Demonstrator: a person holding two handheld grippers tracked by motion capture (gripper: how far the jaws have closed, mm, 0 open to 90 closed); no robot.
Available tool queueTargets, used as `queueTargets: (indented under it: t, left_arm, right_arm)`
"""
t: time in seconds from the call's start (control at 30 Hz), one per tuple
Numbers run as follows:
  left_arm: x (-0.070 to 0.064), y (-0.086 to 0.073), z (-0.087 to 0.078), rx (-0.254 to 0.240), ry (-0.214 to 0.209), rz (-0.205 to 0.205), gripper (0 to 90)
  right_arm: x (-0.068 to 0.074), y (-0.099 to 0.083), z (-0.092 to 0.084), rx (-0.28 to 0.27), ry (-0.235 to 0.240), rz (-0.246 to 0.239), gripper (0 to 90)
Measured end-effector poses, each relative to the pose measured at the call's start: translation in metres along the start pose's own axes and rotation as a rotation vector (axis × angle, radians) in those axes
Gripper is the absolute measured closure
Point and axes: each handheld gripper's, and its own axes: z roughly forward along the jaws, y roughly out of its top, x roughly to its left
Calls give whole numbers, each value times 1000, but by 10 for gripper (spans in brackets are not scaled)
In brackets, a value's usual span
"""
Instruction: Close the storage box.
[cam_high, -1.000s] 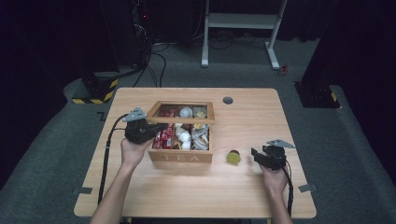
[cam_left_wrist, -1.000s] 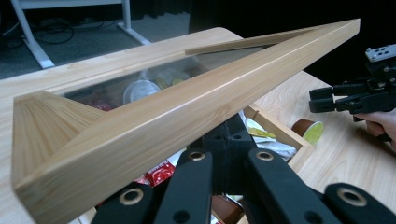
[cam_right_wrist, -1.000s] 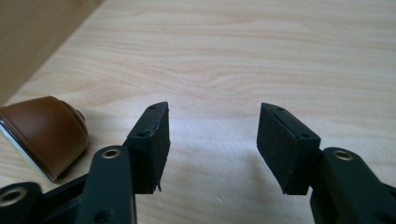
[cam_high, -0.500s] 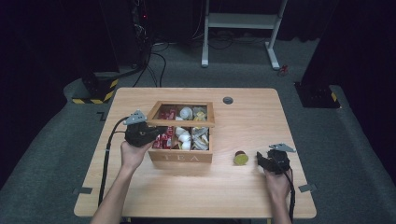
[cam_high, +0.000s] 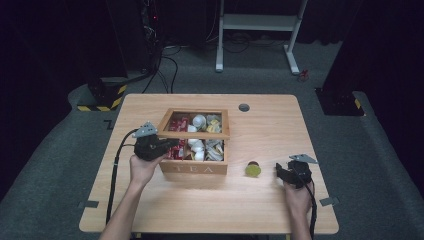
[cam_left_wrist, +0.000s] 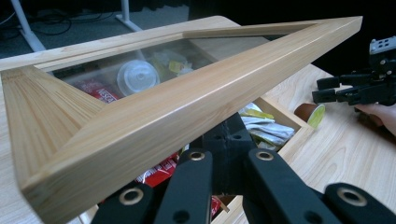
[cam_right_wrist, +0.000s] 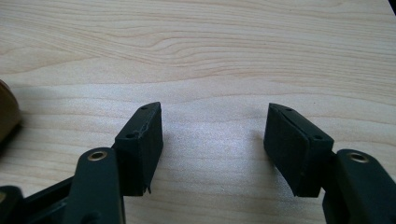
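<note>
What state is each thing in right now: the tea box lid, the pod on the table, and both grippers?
Tea box lid: raised, propped on the left gripper.
Tea box: open, compartments hold pods and packets.
Coffee pod: on its side on the table, free of both grippers.
Left gripper: shut, under the lid's front edge.
Right gripper: open, nothing between its jaws, which have just been opening.

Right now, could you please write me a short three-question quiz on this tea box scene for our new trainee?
1. True or false: the right gripper is clamped on the coffee capsule.
2. What does the left gripper hold up: A the glass-paned lid, B a sachet, C a cable?
3. What word is printed on the front of the wooden box?

Key: 1 false, its jaws stand apart over bare table, having just been opening. 2 A. 3 TEA.
</note>
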Motion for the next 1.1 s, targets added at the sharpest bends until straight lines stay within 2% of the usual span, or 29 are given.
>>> queueTargets:
  t: [0.47,0.97,1.1]
  left_arm:
    - [-1,-13,2,10,-4,0,900]
    - [-2,-26,1,22,-4,-24,900]
    - [-4,-31,1,24,9,-13,900]
  right_arm:
    - [0,0,0,0,0,0,373]
    - [0,0,0,0,1,-2,372]
    - [0,0,0,0,1,0,371]
